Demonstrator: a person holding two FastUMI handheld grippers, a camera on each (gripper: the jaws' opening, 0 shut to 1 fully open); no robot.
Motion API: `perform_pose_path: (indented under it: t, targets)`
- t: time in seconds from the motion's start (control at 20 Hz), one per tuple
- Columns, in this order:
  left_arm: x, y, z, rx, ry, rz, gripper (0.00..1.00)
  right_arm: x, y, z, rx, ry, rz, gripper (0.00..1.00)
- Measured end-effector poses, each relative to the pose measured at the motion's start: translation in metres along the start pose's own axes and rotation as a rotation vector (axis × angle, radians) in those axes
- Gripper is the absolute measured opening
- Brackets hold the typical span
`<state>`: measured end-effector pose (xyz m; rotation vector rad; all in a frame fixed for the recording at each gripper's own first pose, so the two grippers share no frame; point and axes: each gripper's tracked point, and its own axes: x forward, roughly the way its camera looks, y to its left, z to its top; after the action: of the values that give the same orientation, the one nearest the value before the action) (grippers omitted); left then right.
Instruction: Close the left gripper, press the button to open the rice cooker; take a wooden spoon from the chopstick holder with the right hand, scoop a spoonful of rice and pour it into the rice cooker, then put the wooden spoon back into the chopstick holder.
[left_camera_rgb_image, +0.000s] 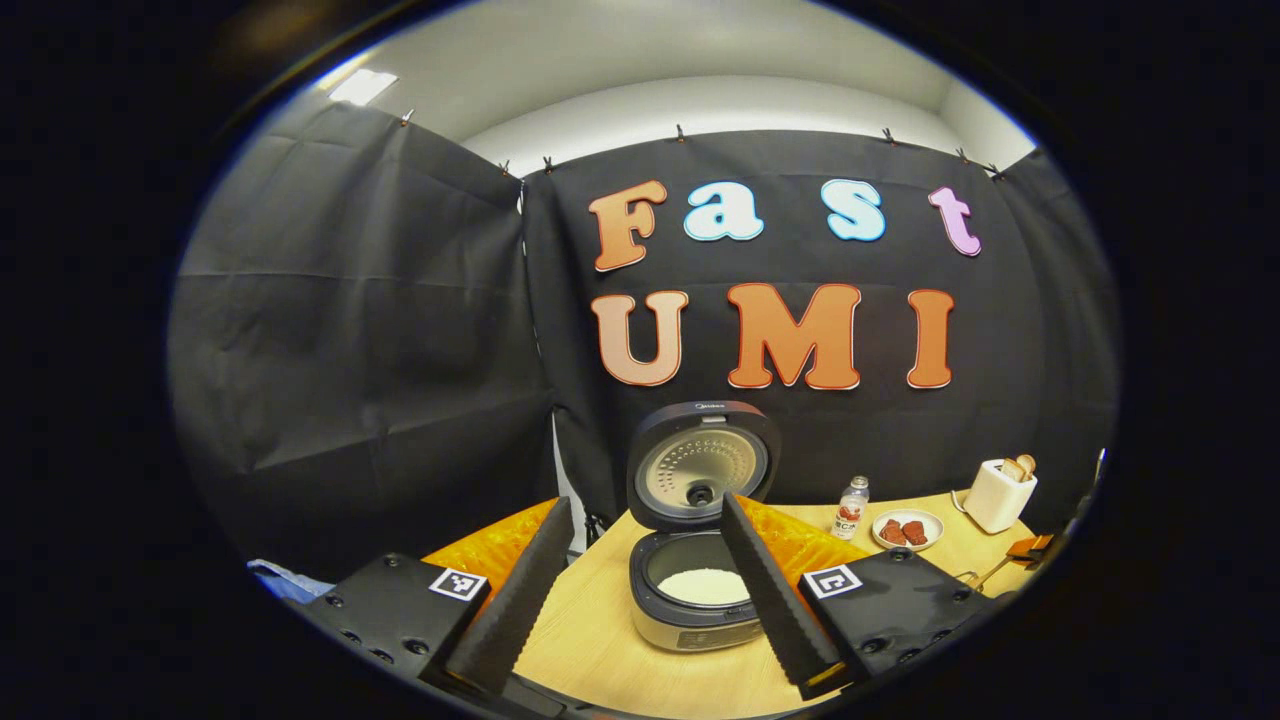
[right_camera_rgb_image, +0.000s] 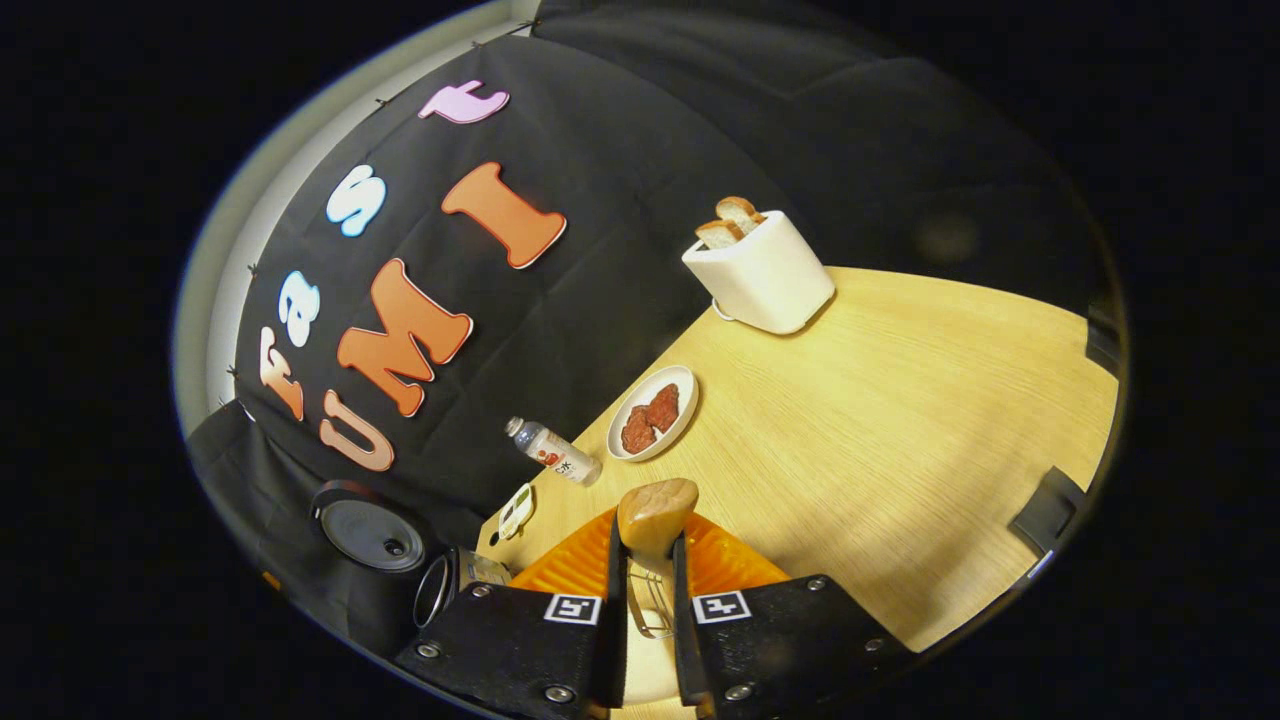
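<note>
While the dark, round-lidded rice cooker (left_camera_rgb_image: 700, 545) stood open on the pale wooden table (left_camera_rgb_image: 600, 640), its lid tipped back and white rice visible in the inner pot, I judged the button step done. My left gripper (left_camera_rgb_image: 640, 590) hung back from the cooker with its jaws spread wide, holding nothing, presumably parked so the pot mouth stayed free.

My right gripper (right_camera_rgb_image: 645, 590) had its jaws closed on the handle of the light-brown wooden spoon (right_camera_rgb_image: 655, 515), bowl end projecting forward past the fingertips. That view was rolled hard over, so I could not tell whether the bowl carried rice. A wire frame, possibly the chopstick holder (right_camera_rgb_image: 648, 605), showed between the fingers below the spoon; too little was visible to be sure.

Beyond the spoon lay a small clear plastic bottle (right_camera_rgb_image: 555, 455) on its side in that tilted view, a white plate of reddish-brown pieces (right_camera_rgb_image: 653, 412), and a white toaster with two bread slices (right_camera_rgb_image: 760, 270), all well apart from the cooker.
</note>
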<state>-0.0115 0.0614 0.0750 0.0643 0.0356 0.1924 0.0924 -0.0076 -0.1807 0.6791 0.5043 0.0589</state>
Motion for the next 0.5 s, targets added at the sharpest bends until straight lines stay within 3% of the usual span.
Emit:
perform_pose_path:
  t: [0.2, 0.5]
  targets:
    - [0.015, 0.002, 0.003, -0.025, -0.012, -0.051, 1.0, -0.023, 0.031, 0.018, -0.05, -0.059, 0.006, 0.19]
    - [0.036, 0.014, -0.002, -0.033, -0.012, -0.108, 0.99, -0.056, 0.096, 0.028, -0.228, -0.15, 0.047, 0.19]
